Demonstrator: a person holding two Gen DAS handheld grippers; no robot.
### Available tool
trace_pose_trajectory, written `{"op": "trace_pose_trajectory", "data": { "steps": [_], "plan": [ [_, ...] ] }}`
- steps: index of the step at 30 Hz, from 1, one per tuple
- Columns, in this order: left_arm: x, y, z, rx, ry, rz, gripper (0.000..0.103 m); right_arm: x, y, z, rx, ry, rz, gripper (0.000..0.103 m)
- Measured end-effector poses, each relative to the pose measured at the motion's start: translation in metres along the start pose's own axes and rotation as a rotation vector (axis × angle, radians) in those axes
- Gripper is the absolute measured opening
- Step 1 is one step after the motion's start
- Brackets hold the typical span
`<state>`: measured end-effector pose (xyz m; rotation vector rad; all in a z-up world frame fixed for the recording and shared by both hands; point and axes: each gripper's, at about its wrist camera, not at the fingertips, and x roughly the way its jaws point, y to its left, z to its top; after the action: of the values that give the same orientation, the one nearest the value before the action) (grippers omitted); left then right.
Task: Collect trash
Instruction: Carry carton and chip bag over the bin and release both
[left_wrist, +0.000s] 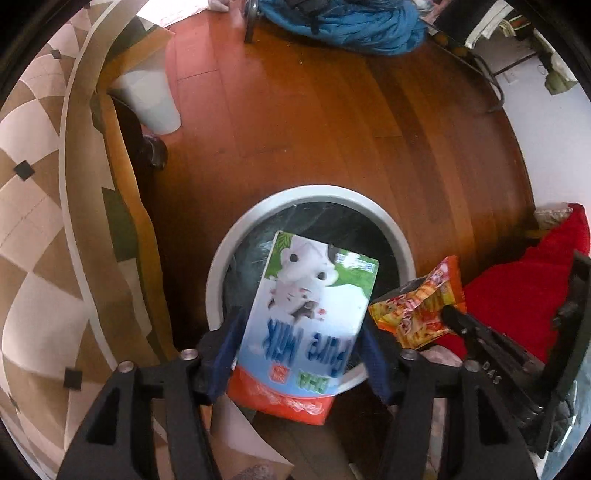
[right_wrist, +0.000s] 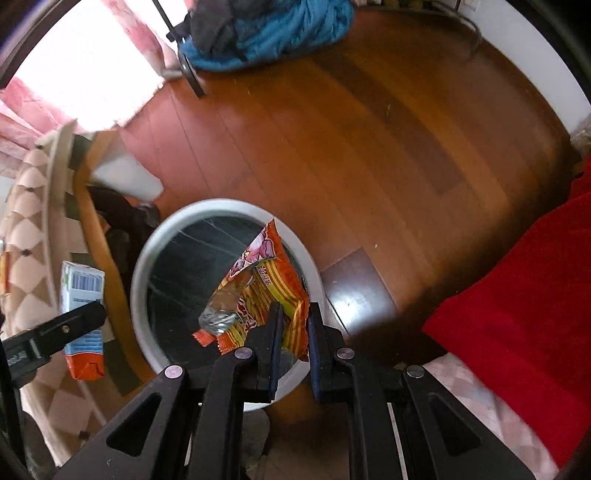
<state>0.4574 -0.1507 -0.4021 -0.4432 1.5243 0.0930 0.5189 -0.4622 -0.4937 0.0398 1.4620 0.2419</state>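
My left gripper (left_wrist: 301, 332) is shut on a milk carton (left_wrist: 314, 306) with a white cartoon animal, held over the round grey-rimmed trash bin (left_wrist: 221, 258) lined with a black bag. My right gripper (right_wrist: 293, 314) is shut on an orange snack wrapper (right_wrist: 266, 280), held over the same bin (right_wrist: 142, 266). The wrapper also shows in the left wrist view (left_wrist: 417, 310) at the right of the carton. The carton shows in the right wrist view (right_wrist: 83, 295) at the left, in the left gripper's fingers (right_wrist: 74, 321).
The bin stands on a wooden floor (left_wrist: 332, 129). A table with a checked cloth (left_wrist: 33, 206) is at the left, a small white bin (left_wrist: 155, 99) beyond it. A blue fabric heap (left_wrist: 343, 22) lies far back. A red cloth (right_wrist: 517, 288) is at the right.
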Motion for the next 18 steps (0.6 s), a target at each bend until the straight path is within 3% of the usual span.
{"op": "trace_pose_trajectory", "data": {
  "steps": [1,2,4,6,9,11,18],
  "plan": [
    [0.000,0.003,0.001,-0.004,0.000,0.003,0.091,0.009,-0.001,0.001,0.008,0.021,-0.005,0.014],
    [0.001,0.002,0.004,0.000,-0.002,0.014,0.096,0.016,-0.001,0.002,0.012,0.038,0.001,0.015],
    [-0.002,0.003,0.004,0.012,-0.010,0.045,0.098,0.027,0.002,0.002,0.006,0.065,0.006,0.027],
    [-0.003,0.006,0.001,0.015,-0.016,0.065,0.098,0.033,0.007,0.002,0.000,0.079,0.011,0.066],
    [-0.002,0.006,-0.009,0.019,-0.015,0.085,0.098,0.035,0.016,-0.001,-0.016,0.085,0.034,0.097],
    [0.001,0.008,-0.012,0.019,-0.008,0.099,0.098,0.035,0.019,-0.005,-0.032,0.101,0.042,0.103],
    [-0.004,0.002,-0.027,0.029,-0.020,0.126,0.098,0.030,0.026,-0.018,-0.060,0.117,0.000,0.103]
  ]
}}
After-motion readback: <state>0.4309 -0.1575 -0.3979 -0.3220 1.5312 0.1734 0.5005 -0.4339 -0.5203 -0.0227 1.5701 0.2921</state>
